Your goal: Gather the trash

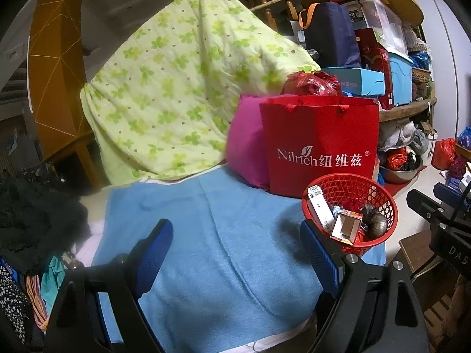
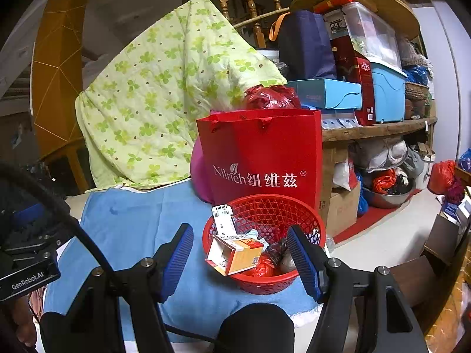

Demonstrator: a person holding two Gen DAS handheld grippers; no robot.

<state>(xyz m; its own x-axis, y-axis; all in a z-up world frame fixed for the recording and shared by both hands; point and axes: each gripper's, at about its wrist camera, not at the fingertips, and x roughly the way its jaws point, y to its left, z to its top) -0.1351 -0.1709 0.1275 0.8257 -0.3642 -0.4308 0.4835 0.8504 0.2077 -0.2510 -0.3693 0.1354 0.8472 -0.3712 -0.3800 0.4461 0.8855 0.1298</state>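
**Red basket of trash on blue cloth**

Blue towel (image 1: 206,220) spreads beneath both sets of jaws. Red mesh basket (image 2: 265,241), holding an orange carton (image 2: 235,254), sits just ahead between the right gripper's (image 2: 240,260) released jaws, and just right of the left gripper's (image 1: 235,253), likewise spread and empty.

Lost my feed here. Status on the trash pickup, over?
Both tongs, left and right, open, empty. Red basket holds boxes and wrappers. Blue towel bare, nothing blocking.

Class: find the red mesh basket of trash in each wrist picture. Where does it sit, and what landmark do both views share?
Left wrist: red mesh basket at lower right, beyond the right fingertip.
Right wrist: basket low centre, between the open fingers.
Shared landmark: red Nilrich bag directly behind it.
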